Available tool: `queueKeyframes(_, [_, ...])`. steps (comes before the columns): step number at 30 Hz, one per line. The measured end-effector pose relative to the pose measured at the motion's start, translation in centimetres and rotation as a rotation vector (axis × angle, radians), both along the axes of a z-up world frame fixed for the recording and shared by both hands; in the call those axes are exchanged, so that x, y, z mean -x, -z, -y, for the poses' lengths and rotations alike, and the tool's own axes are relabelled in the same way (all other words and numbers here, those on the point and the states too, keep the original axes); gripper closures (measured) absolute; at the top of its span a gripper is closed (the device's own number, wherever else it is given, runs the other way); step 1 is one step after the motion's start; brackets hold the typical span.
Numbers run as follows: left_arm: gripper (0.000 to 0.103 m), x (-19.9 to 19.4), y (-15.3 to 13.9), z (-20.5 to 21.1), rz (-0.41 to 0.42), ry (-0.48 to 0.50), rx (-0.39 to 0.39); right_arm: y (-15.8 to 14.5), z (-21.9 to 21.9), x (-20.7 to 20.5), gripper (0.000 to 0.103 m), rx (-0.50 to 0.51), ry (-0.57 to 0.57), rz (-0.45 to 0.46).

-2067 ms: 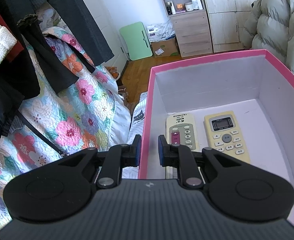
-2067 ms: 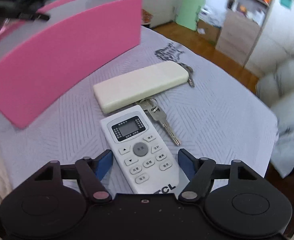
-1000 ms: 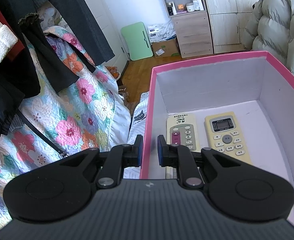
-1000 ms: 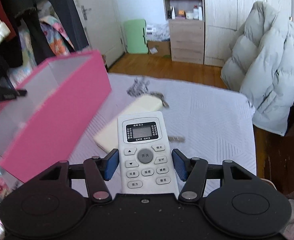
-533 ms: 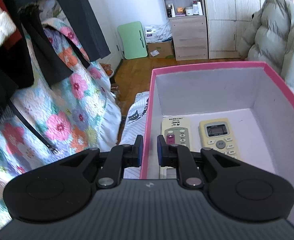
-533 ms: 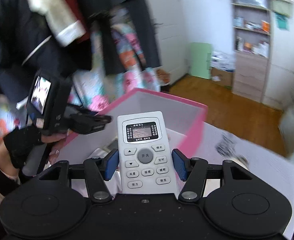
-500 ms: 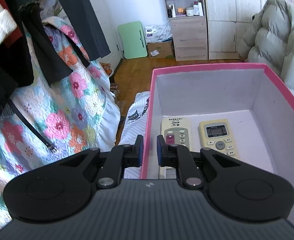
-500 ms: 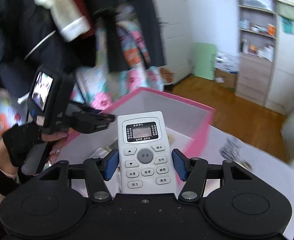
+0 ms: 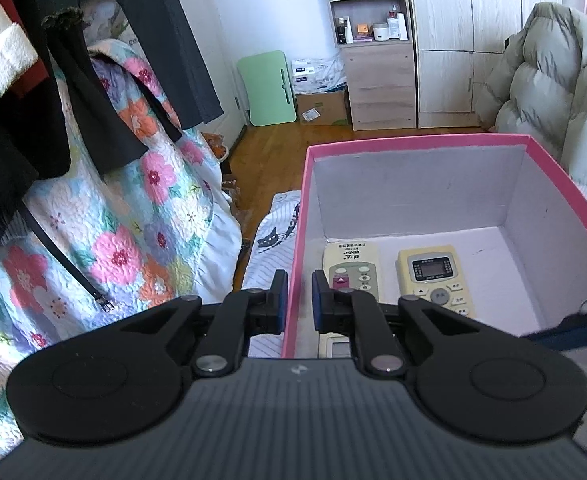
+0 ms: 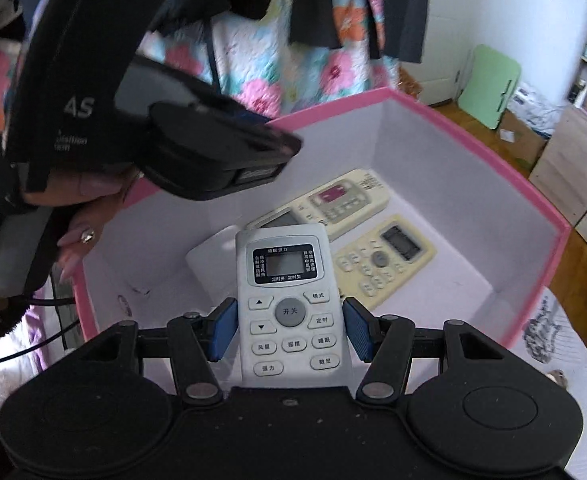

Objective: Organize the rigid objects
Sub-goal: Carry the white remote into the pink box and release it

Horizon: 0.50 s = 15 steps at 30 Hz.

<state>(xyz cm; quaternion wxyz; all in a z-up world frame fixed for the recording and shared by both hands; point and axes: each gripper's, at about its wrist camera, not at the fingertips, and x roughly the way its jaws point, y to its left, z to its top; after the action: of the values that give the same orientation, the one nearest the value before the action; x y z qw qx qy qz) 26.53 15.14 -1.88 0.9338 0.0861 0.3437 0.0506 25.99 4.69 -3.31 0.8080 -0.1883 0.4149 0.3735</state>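
My left gripper (image 9: 296,296) is shut on the left wall of the pink box (image 9: 413,142). Two cream remotes lie on the box floor: one with a pink button (image 9: 351,266) and a yellowish one (image 9: 433,276). My right gripper (image 10: 289,330) is shut on a white remote (image 10: 289,300) and holds it over the inside of the pink box (image 10: 493,172), above the two cream remotes (image 10: 341,200) (image 10: 385,256). A white block (image 10: 209,256) lies in the box behind the held remote. The right gripper's finger shows at the right edge of the left wrist view (image 9: 573,328).
A floral quilt (image 9: 105,216) and dark hanging clothes (image 9: 33,100) are to the left of the box. A grey puffer jacket (image 9: 541,92) is at the right. A wardrobe and shelf (image 9: 377,40) stand at the back. The white patterned cloth (image 10: 553,344) covers the table.
My right gripper carried the white remote from the table up and over the open box, and now lower inside it. My left gripper kept its hold on the box wall.
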Motion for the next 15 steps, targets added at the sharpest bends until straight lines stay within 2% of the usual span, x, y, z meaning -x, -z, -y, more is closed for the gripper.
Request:
queueKeyframes(3, [0.092,0.0,0.0,-0.1,-0.002,-0.005,0.008,0.7,-0.3,0.1,0.040,-0.001,-0.028,-0.037])
queueKeyframes(4, [0.092,0.0,0.0,-0.1,-0.002,-0.005,0.011,0.6,0.1,0.2,0.036,-0.024,-0.023,-0.029])
queueKeyframes(5, [0.092,0.0,0.0,-0.1,-0.002,-0.003,0.009,0.4,0.7,0.1,0.027,-0.051,0.015,-0.010])
queueKeyframes(9, [0.091,0.0,0.0,-0.1,-0.003,-0.002,-0.008,-2.2,4.9,1.1,0.026,-0.202,0.084,0.042])
queueKeyframes(12, [0.091,0.0,0.1,-0.1,-0.002,-0.004,-0.002,-4.3,8.8,2.9,0.023,-0.331,0.146,0.106])
queueKeyframes(15, [0.091,0.0,0.1,-0.1,-0.002,-0.004,-0.003,-5.4,12.6,5.3,0.021,-0.369,0.215,0.213])
